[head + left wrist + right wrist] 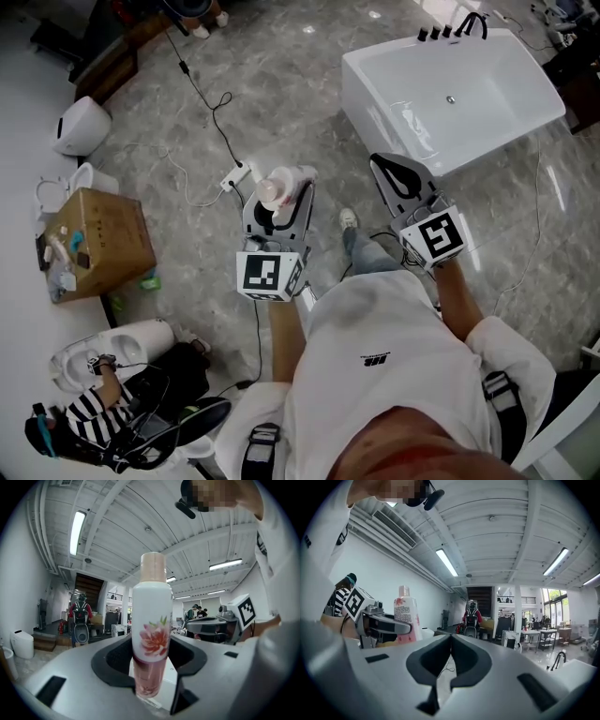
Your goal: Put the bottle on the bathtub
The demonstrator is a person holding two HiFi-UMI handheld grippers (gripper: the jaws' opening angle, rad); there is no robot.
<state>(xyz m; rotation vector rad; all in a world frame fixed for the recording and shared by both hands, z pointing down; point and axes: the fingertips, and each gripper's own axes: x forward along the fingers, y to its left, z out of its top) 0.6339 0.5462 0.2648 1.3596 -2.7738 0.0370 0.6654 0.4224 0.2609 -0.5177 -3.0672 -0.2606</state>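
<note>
A white bottle (151,620) with a pink flower print and a pale pink cap stands upright between the jaws of my left gripper (281,199), which is shut on its lower body. In the head view the bottle (272,192) hangs over the grey marble floor, left of and nearer than the white bathtub (487,112). My right gripper (401,176) is beside the tub's near corner, with its jaws shut and nothing between them. In the right gripper view the pads (451,641) meet, and the bottle (406,613) shows at the left.
Black taps (452,30) line the tub's far rim. A power strip with a cable (234,176) lies on the floor ahead. At the left stand a cardboard box (103,246) and white toilets (80,127). A person in a striped top (94,412) sits at the bottom left.
</note>
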